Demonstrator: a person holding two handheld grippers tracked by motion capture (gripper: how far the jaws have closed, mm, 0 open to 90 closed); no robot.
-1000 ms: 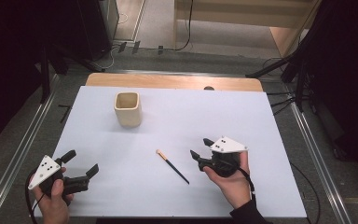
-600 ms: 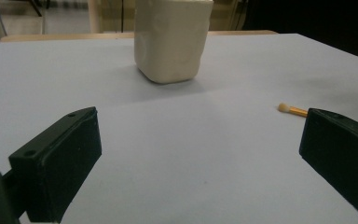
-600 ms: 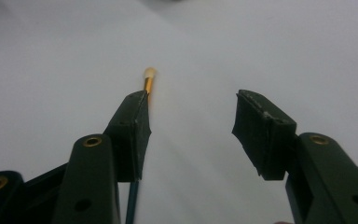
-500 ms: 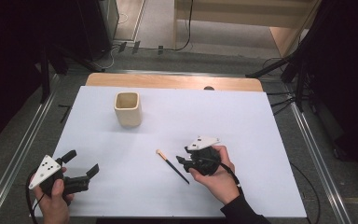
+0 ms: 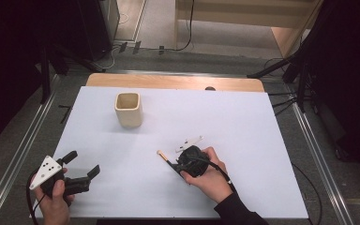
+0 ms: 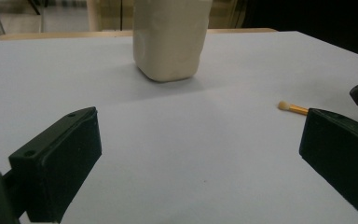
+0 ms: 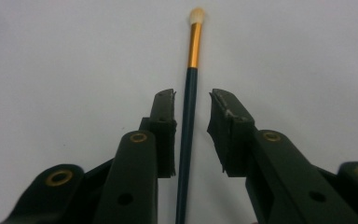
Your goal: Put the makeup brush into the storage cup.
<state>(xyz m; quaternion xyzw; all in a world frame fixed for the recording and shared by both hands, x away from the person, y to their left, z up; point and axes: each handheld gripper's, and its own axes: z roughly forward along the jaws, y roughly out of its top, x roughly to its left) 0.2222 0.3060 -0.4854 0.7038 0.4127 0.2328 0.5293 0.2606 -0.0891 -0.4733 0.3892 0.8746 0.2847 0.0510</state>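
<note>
I found the white table sheet [image 5: 243, 122] evenly and brightly lit from overhead in the high view, while the surroundings beyond it fell off into near black. Shadows were soft and short; the cup [image 5: 129, 109] threw only a faint one toward me. That view was slightly grainy, with no glare. In the left gripper view the cup [image 6: 170, 37] was soft in focus and the near pads [image 6: 58, 161] were blurred. In the right gripper view the brush [image 7: 189, 102] was reasonably sharp, its gold band shining, while my right gripper [image 7: 191, 126] showed dark and slightly blurred.
</note>
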